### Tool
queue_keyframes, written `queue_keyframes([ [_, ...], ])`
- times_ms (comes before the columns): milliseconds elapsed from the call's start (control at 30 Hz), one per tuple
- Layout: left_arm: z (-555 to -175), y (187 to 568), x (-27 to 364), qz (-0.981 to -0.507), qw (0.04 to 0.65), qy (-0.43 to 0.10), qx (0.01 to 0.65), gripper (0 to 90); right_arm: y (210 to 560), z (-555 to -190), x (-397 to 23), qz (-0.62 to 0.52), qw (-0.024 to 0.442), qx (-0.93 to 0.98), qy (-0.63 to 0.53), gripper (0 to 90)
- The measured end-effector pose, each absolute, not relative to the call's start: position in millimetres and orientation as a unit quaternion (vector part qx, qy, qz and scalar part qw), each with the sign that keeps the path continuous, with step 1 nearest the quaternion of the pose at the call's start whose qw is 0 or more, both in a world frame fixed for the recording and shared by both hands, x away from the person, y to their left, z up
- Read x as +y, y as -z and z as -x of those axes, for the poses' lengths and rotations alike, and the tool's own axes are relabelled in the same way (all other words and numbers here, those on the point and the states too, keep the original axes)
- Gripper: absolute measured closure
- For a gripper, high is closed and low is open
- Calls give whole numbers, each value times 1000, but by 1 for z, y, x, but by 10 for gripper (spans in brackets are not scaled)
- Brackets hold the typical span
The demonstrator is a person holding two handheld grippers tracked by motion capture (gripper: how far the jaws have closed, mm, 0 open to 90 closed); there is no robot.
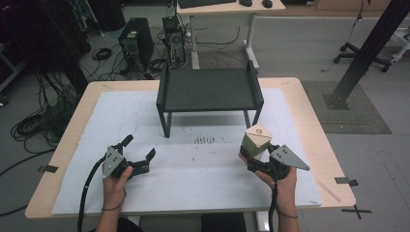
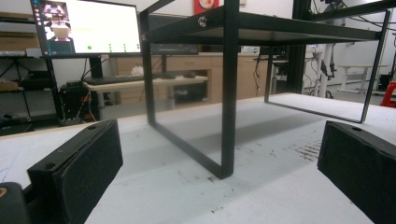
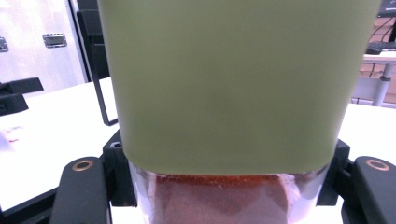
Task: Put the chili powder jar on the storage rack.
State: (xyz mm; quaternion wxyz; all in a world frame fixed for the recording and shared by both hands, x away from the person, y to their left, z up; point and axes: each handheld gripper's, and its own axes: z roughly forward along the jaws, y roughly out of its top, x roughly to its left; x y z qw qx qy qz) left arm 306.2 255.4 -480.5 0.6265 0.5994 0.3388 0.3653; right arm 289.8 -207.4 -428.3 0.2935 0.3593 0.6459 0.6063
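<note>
A jar (image 1: 256,137) with a tall olive-green cap and a clear base of red-brown powder stands in my right gripper (image 1: 254,157), in front of the rack's right leg. The jaws are shut on its clear lower part. In the right gripper view the jar (image 3: 224,84) takes up most of the picture, with my right gripper (image 3: 224,186) clamped on both sides of its base. My left gripper (image 1: 140,146) rests low at the table's left, open and holding nothing. The left gripper view looks between its wide-apart black pads (image 2: 74,168) at the black rack (image 2: 229,93).
A black metal shelf rack (image 1: 208,89) stands at the back middle of the white mat (image 1: 193,179). Brown crumbs (image 1: 204,140) lie in front of it. Around the mat runs the wooden table edge (image 1: 333,193). Computer towers (image 1: 135,43) and cables sit on the floor beyond.
</note>
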Motion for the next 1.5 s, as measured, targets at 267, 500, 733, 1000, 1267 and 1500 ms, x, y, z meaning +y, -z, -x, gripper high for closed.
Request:
queue_keyframes([
  [267,-306,480,255,-599,627,-366,338,4,411,-298,-200,-351,285,653,-608,306],
  [500,-306,480,255,-599,627,-365,339,4,395,-304,-195,-345,281,656,-610,306],
  [733,-306,480,256,-599,627,-365,338,4,376,-310,-191,-337,274,657,-616,306],
  [1000,-306,480,255,-600,627,-365,338,4,358,-317,-189,-334,274,659,-616,306],
  [1267,-306,480,255,-600,627,-365,338,4,340,-327,-185,-333,268,655,-623,306],
  [1500,-306,481,255,-599,627,-365,337,4,322,-338,-179,-326,275,658,-620,306],
])
